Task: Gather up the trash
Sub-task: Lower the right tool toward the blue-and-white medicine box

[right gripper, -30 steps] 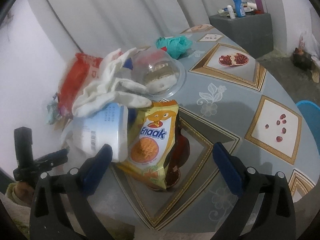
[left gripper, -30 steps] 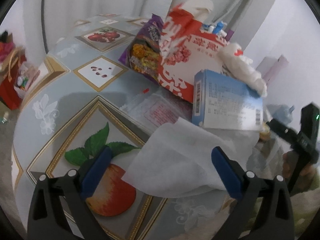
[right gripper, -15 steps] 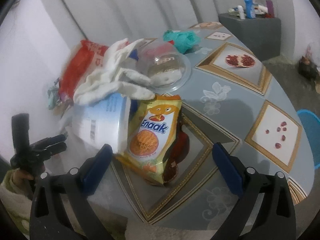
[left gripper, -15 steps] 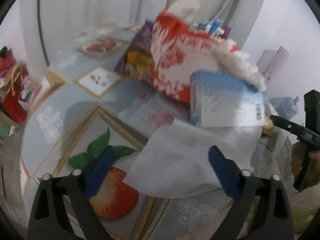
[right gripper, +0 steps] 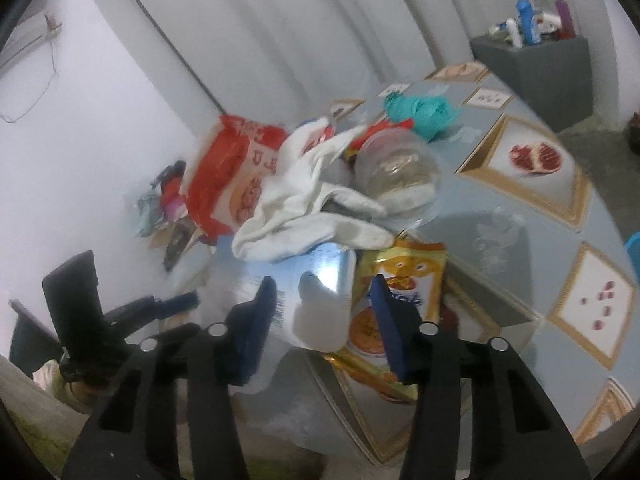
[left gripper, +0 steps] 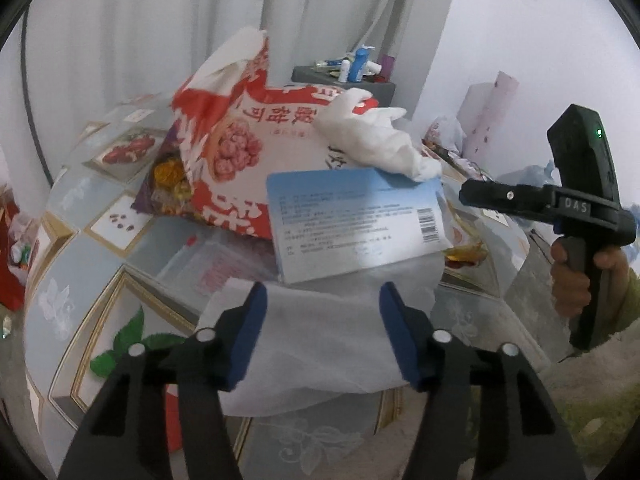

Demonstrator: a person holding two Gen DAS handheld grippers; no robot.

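Note:
A trash pile lies on the patterned table (left gripper: 72, 240). In the left wrist view a flat white tissue (left gripper: 320, 344) lies in front, with a blue box (left gripper: 352, 220), a red snack bag (left gripper: 248, 152) and a crumpled white cloth (left gripper: 376, 144) behind. My left gripper (left gripper: 322, 332) is open, its pads either side of the tissue's near part. In the right wrist view my right gripper (right gripper: 322, 320) is open around the blue box (right gripper: 316, 300), beside a yellow snack packet (right gripper: 404, 280). The white cloth (right gripper: 312, 208) lies on top.
A clear plastic cup (right gripper: 400, 172) and a teal wad (right gripper: 420, 112) lie farther back on the table. A grey stand with bottles (right gripper: 532, 52) is behind. The right gripper handle (left gripper: 580, 208) shows at the right of the left wrist view.
Both grippers have narrowed their jaws and moved in: the left over the white tissue, the right onto the blue box. The pile itself has not shifted.

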